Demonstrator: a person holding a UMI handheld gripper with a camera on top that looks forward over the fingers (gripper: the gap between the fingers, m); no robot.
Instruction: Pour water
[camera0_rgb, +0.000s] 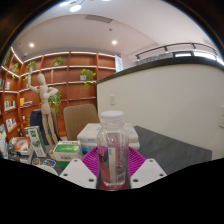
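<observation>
1. Wooden shelves (50, 75) and a white counter wall (170, 105) fill the background.
2. Gripper (112, 165) fingers clench an upright clear bottle (113, 150), pink pads (92, 162) pressing both its sides.
3. Gripper points level, forward.

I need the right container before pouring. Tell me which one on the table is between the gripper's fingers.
The clear plastic bottle with the clear cap: it stands upright between the gripper fingers, pink pads flanking it. The white box sits beyond it.

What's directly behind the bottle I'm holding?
A white lidded box on the grey table. The clear bottle, clamped in the hand-held gripper, hides the box's right part.
</observation>
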